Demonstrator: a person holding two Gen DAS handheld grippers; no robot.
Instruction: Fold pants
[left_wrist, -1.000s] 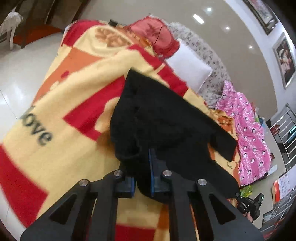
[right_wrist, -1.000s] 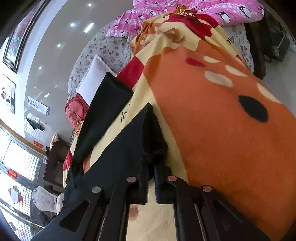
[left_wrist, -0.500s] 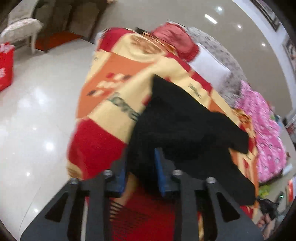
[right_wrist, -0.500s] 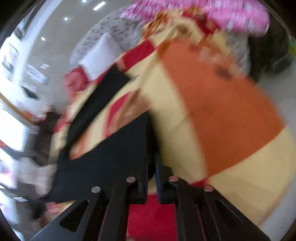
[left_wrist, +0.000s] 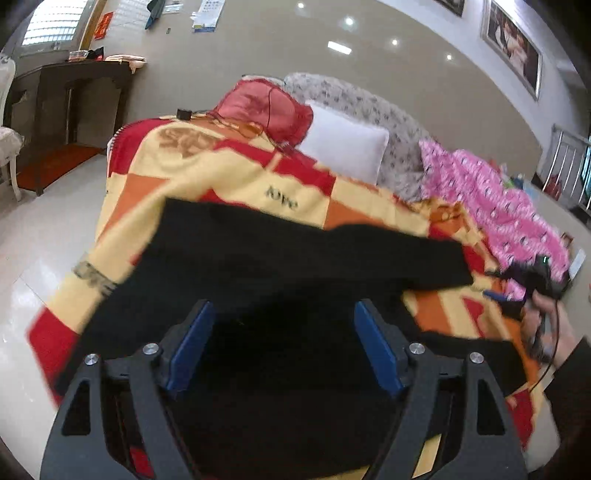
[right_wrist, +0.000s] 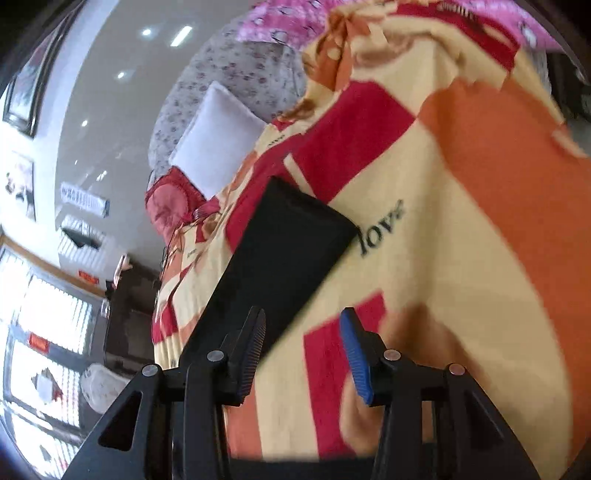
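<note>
Opening, the left gripper (left_wrist: 284, 345) stands spread above the black pants (left_wrist: 295, 258), its pads clear of the cloth spread ahead on the blanket (left_wrist: 221, 173). Right gripper (right_wrist: 303, 350) likewise opening, nothing pinched; pants (right_wrist: 284, 251) just ahead-left.

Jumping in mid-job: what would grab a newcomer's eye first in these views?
The black pants lie spread across the loud red, yellow and orange blanket. The left gripper hangs over them, jaws opening; the right gripper is opening too, gripping nothing. A white pillow and pink quilt sit behind.
</note>
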